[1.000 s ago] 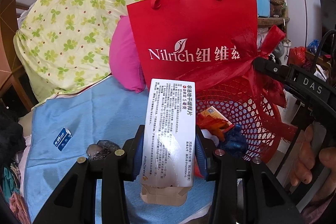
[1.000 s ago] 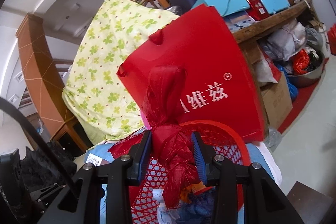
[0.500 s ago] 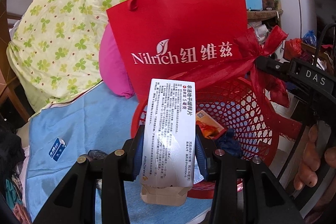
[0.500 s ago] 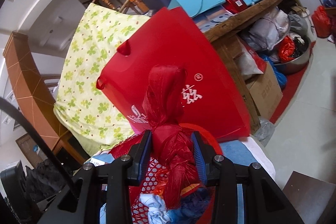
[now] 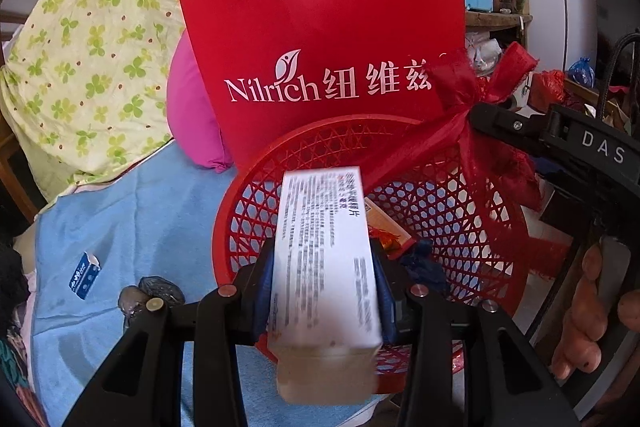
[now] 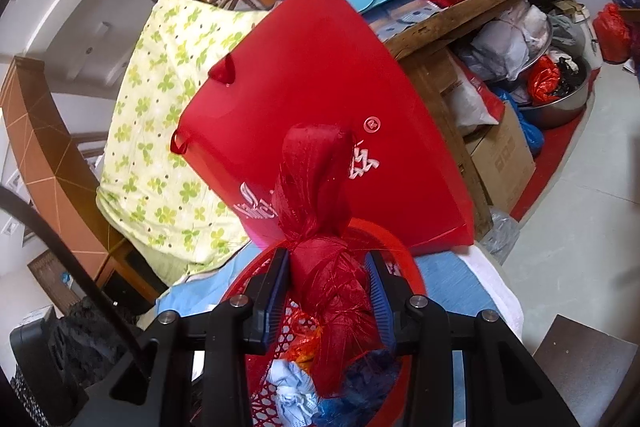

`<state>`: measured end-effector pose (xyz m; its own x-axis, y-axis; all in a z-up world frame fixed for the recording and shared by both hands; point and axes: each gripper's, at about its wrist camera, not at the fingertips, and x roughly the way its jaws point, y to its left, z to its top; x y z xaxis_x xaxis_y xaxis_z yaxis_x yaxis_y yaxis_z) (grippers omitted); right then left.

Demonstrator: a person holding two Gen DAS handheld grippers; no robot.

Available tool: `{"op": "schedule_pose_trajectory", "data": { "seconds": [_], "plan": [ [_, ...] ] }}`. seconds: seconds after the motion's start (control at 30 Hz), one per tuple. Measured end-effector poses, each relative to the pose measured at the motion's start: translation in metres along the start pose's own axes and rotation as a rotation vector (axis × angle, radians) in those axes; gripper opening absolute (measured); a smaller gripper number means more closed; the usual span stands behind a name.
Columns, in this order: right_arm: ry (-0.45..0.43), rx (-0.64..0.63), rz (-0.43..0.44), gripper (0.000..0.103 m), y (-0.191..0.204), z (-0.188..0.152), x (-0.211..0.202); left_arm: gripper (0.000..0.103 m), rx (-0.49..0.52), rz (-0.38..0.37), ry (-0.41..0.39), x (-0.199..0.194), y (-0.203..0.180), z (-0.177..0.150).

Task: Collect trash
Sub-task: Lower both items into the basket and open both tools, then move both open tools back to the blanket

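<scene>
My left gripper (image 5: 323,261) is shut on a white medicine box (image 5: 320,211) printed with small text, held lengthwise above the red lattice basket (image 5: 228,219). In the basket lie an orange packet (image 5: 386,227) and dark blue cloth (image 5: 424,263). My right gripper (image 6: 328,279) is shut on a knotted red mesh ribbon (image 6: 316,179) that runs down to the basket's rim (image 6: 244,279). In the left wrist view that ribbon (image 5: 460,95) shows at the basket's far right, at the right gripper's (image 5: 478,113) tip.
A red paper bag (image 5: 320,39) stands right behind the basket, against a pink cushion (image 5: 192,115) and a clover-print quilt (image 5: 80,47). On the blue cloth (image 5: 140,219) lie a small blue box (image 5: 84,275) and a dark crumpled wrapper (image 5: 156,293). A hand (image 5: 580,307) grips the right tool.
The left gripper has carried the white box forward and down, from the blue cloth's edge to over the basket. The right view has rolled a little; the ribbon stays in its grip.
</scene>
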<state>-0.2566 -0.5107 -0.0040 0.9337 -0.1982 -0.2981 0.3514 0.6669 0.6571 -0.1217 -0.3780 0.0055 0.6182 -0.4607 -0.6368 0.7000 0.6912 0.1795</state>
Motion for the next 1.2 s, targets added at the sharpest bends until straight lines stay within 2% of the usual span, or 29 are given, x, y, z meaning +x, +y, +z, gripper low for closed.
{"op": "schedule_pose_trajectory", "data": {
  "seconds": [0.03, 0.1, 0.13, 0.17, 0.33, 0.5, 0.73, 0.97, 1.07, 1.2],
  "plan": [
    [0.007, 0.000, 0.002, 0.045, 0.000, 0.000, 0.001, 0.047, -0.002, -0.001, 0.001, 0.001, 0.000, 0.000],
    [0.016, -0.001, 0.005, 0.047, 0.002, -0.001, 0.003, 0.054, -0.008, 0.003, -0.003, 0.001, 0.002, -0.001],
    [0.019, 0.000, 0.012, 0.051, 0.003, -0.001, 0.003, 0.062, -0.012, 0.005, -0.007, 0.000, 0.003, -0.001],
    [0.022, 0.007, 0.023, 0.059, 0.003, -0.001, 0.004, 0.064, -0.016, 0.006, -0.014, -0.001, 0.004, -0.001],
    [0.001, -0.012, 0.021, 0.061, 0.011, -0.003, 0.001, 0.065, -0.027, 0.025, -0.039, -0.010, 0.014, -0.005],
    [-0.025, -0.021, 0.028, 0.061, 0.018, -0.003, 0.000, 0.067, -0.058, 0.083, -0.056, -0.021, 0.040, -0.016],
    [-0.066, -0.082, 0.077, 0.061, 0.048, -0.010, -0.002, 0.070, -0.128, 0.199, -0.040, -0.032, 0.103, -0.048],
    [-0.151, -0.251, 0.244, 0.061, 0.113, -0.035, -0.012, 0.070, -0.247, 0.334, 0.008, -0.040, 0.182, -0.092],
    [-0.132, -0.320, 0.291, 0.061, 0.140, -0.050, -0.007, 0.070, -0.297, 0.382, 0.025, -0.047, 0.213, -0.114],
    [-0.045, -0.438, 0.327, 0.061, 0.184, -0.081, 0.013, 0.070, -0.358, 0.435, 0.051, -0.054, 0.250, -0.144]
  ]
}}
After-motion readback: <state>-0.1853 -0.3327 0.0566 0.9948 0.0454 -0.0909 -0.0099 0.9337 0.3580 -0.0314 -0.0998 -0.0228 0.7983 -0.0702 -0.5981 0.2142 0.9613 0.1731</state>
